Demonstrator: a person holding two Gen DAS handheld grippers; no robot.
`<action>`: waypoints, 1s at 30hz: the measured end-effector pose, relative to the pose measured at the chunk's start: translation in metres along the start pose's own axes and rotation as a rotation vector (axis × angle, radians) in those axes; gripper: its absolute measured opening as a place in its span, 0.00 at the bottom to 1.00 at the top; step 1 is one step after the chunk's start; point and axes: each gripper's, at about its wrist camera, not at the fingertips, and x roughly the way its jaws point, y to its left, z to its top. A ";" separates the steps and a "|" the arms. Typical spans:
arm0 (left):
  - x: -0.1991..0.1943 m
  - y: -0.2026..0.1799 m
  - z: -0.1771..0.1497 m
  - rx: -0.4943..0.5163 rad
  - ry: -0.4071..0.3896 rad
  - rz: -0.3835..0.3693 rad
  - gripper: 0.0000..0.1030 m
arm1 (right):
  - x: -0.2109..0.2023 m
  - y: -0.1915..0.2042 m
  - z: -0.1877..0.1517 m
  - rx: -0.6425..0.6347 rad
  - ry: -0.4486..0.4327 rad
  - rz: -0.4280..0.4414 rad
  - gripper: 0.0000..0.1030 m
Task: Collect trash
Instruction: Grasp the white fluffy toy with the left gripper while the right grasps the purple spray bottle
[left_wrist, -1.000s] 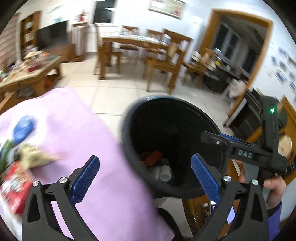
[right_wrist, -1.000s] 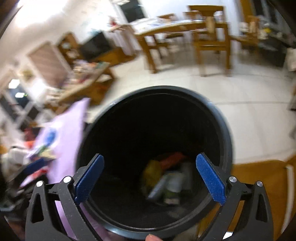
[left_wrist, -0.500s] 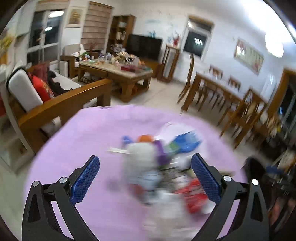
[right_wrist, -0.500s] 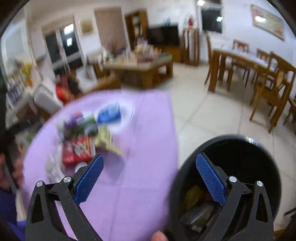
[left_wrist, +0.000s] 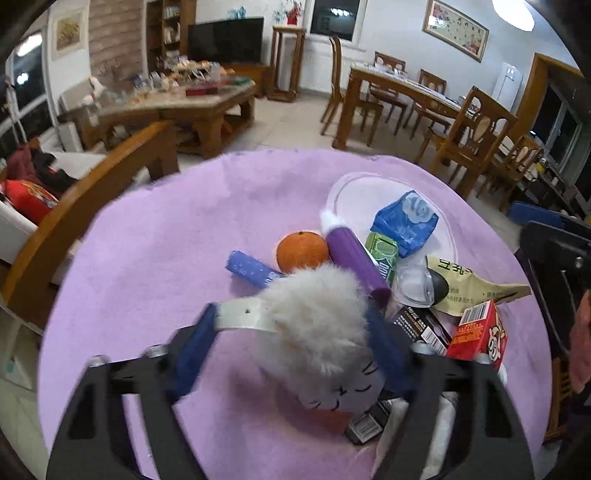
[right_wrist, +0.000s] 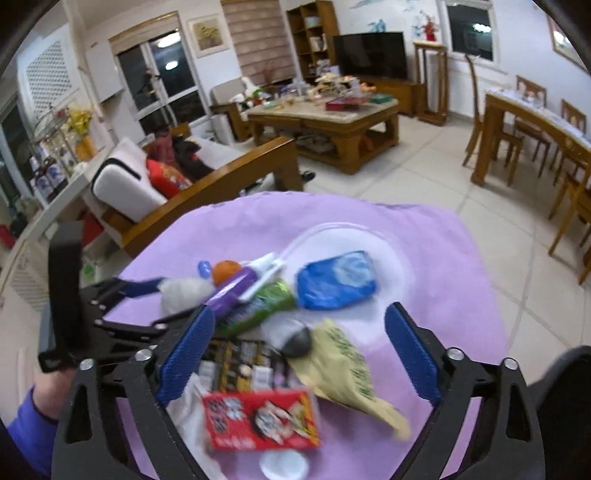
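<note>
Change since a second earlier: both grippers left the black bin and swung to the litter pile on the purple cloth (left_wrist: 155, 229); judged the start of a fresh pick-up round.

Left gripper (left_wrist: 291, 347): jaws just closing, partly shut around the white fluffy toy (left_wrist: 314, 325), right pad touching it, the left pad at its white strap; firm grip cannot be told.

Right gripper (right_wrist: 299, 354): jaws just narrowing, wide, holding nothing; black packet (right_wrist: 240, 365), red snack box (right_wrist: 262, 421) and yellow wrapper (right_wrist: 340, 369) lay between and below the fingers, untouched.
</note>
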 end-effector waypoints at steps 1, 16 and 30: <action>0.005 0.002 0.001 -0.010 0.015 -0.024 0.60 | 0.006 0.002 0.002 0.002 0.010 0.009 0.80; -0.027 0.022 -0.020 -0.071 -0.055 -0.009 0.39 | 0.112 0.042 0.039 -0.021 0.199 -0.005 0.46; -0.059 0.056 -0.037 -0.162 -0.106 -0.066 0.40 | 0.142 0.037 0.059 0.127 0.310 0.013 0.45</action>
